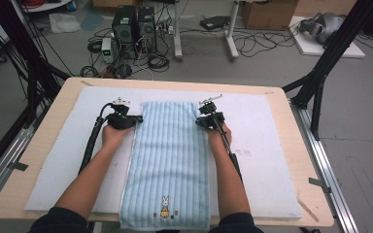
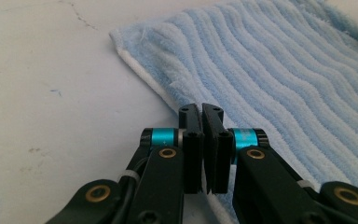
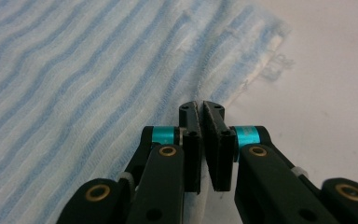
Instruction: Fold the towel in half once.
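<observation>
1. The light-blue striped towel (image 1: pixel 167 165) lies flat and lengthwise on the white mat (image 1: pixel 272 160); its near end, with a small embroidered rabbit (image 1: pixel 165 206), hangs just over the table's near edge.
2. The left gripper (image 1: pixel 132 119) sits at the towel's left edge near the far corner. In the left gripper view its jaws are clamped together on the hem.
3. The right gripper (image 1: pixel 201 121) sits at the right edge opposite. Its jaws are pressed together on the towel's edge.
4. Judgement: both edges are secured; no fold has been made. Lifting and folding remain.
</observation>
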`<state>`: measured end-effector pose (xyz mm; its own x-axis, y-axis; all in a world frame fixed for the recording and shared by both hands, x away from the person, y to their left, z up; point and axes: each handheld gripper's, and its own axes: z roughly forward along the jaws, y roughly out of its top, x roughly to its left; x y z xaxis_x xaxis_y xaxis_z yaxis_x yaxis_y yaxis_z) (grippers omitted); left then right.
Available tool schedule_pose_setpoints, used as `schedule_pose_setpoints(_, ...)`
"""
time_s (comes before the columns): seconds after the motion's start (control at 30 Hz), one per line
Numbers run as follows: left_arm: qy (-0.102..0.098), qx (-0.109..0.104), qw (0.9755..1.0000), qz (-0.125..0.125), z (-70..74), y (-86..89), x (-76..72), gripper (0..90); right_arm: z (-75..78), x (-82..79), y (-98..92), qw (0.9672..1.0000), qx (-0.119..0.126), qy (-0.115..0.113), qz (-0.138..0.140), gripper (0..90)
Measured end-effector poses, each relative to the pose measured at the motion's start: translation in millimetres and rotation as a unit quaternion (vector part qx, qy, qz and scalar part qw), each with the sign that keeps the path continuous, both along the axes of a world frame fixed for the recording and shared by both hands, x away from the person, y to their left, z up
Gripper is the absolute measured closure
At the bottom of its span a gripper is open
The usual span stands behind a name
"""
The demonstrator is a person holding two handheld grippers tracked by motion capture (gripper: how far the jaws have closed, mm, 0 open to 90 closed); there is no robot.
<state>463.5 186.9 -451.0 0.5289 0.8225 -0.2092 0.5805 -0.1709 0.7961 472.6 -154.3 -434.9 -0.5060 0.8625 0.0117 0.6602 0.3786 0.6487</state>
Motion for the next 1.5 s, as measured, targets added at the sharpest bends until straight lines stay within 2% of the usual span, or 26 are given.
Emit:
schedule_pose_setpoints(0.03, -0.002, -0.011, 0.9999, 0.005, 1.0, 0.6, 0.5, 86.4, 0.8, 0.9, -1.1, 1.0000, -0.005, -0.003, -0.004, 86.1)
schedule_pose_setpoints(0.1, -0.012, -0.031, 0.9994, 0.013, 3.7, 0.0, 1.4, 86.4, 1.5, 3.5, -6.0, 0.9999, 0.006, -0.009, -0.013, 86.2)
schedule_pose_setpoints(0.17, -0.020, -0.035, 0.9991, 0.013, 5.9, -1.1, 2.7, 86.5, 2.7, 4.3, -9.2, 0.9996, 0.013, -0.018, -0.015, 86.1)
schedule_pose_setpoints(0.27, -0.021, -0.041, 0.9988, 0.013, 6.9, 0.9, 4.2, 86.4, 6.4, 3.3, -12.7, 0.9985, 0.042, -0.027, -0.020, 86.1)
schedule_pose_setpoints(0.33, -0.017, -0.064, 0.9977, 0.014, 8.6, 7.7, 4.8, 86.4, 9.4, 2.6, -15.3, 0.9975, 0.060, -0.032, -0.020, 86.0)
schedule_pose_setpoints(0.4, -0.021, -0.075, 0.9969, 0.008, 10.7, 10.5, 4.2, 86.4, 12.4, 1.3, -16.4, 0.9968, 0.069, -0.035, -0.016, 85.9)
schedule_pose_setpoints(0.5, -0.026, -0.076, 0.9968, -0.001, 14.6, 12.7, 2.0, 86.3, 17.4, -1.7, -16.2, 0.9960, 0.079, -0.039, -0.012, 85.8)
schedule_pose_setpoints(0.6, -0.030, -0.086, 0.9959, -0.004, 19.8, 14.8, -0.6, 86.2, 21.7, -4.0, -18.1, 0.9948, 0.092, -0.044, -0.010, 85.7)
schedule_pose_setpoints(0.67, -0.032, -0.083, 0.9960, -0.010, 22.7, 15.5, -3.3, 86.2, 23.5, -6.5, -19.5, 0.9939, 0.101, -0.043, -0.009, 85.7)
schedule_pose_setpoints(0.8, -0.034, -0.089, 0.9953, -0.018, 26.4, 17.9, -8.6, 86.1, 25.4, -16.2, -23.5, 0.9921, 0.116, -0.046, 0.001, 85.7)
schedule_pose_setpoints(0.83, -0.033, -0.093, 0.9949, -0.021, 27.9, 19.0, -10.9, 86.1, 25.4, -16.2, -23.5, 0.9921, 0.116, -0.046, 0.001, 85.7)
schedule_pose_setpoints(0.87, -0.036, -0.099, 0.9941, -0.025, 30.4, 20.5, -16.0, 85.8, 25.8, -23.4, -27.9, 0.9894, 0.138, -0.045, 0.005, 85.6)
schedule_pose_setpoints(0.9, -0.036, -0.099, 0.9941, -0.025, 30.4, 20.5, -16.0, 85.8, 26.0, -26.1, -28.9, 0.9890, 0.141, -0.046, 0.006, 85.6)
schedule_pose_setpoints(0.93, -0.030, -0.098, 0.9941, -0.036, 34.2, 20.6, -21.1, 85.6, 26.4, -29.8, -30.4, 0.9885, 0.143, -0.049, 0.010, 85.6)
schedule_pose_setpoints(0.97, -0.031, -0.095, 0.9942, -0.041, 36.3, 20.3, -24.3, 85.5, 27.0, -33.8, -31.5, 0.9881, 0.145, -0.051, 0.012, 85.6)
schedule_pose_setpoints(1.03, -0.048, -0.106, 0.9924, -0.041, 39.3, 20.7, -32.1, 85.5, 28.4, -42.5, -33.7, 0.9864, 0.154, -0.056, 0.017, 85.5)
schedule_pose_setpoints(1.13, -0.051, -0.105, 0.9920, -0.048, 41.6, 23.2, -41.1, 85.4, 30.3, -55.2, -35.9, 0.9850, 0.160, -0.061, 0.025, 85.2)
schedule_pose_setpoints(1.33, -0.050, -0.098, 0.9918, -0.065, 39.8, 25.5, -64.8, 85.2, 34.7, -77.5, -36.0, 0.9846, 0.154, -0.070, 0.044, 84.8)
schedule_pose_setpoints(1.43, -0.051, -0.094, 0.9911, -0.078, 37.3, 25.8, -79.8, 85.0, 32.5, -90.0, -36.5, 0.9847, 0.153, -0.065, 0.052, 84.6)
schedule_pose_setpoints(1.47, -0.051, -0.094, 0.9911, -0.078, 37.3, 25.8, -79.8, 85.0, 31.0, -94.3, -36.9, 0.9848, 0.153, -0.064, 0.053, 84.6)
schedule_pose_setpoints(1.5, -0.053, -0.091, 0.9907, -0.086, 35.2, 25.4, -90.2, 85.0, 29.5, -98.2, -37.8, 0.9850, 0.152, -0.060, 0.055, 84.6)
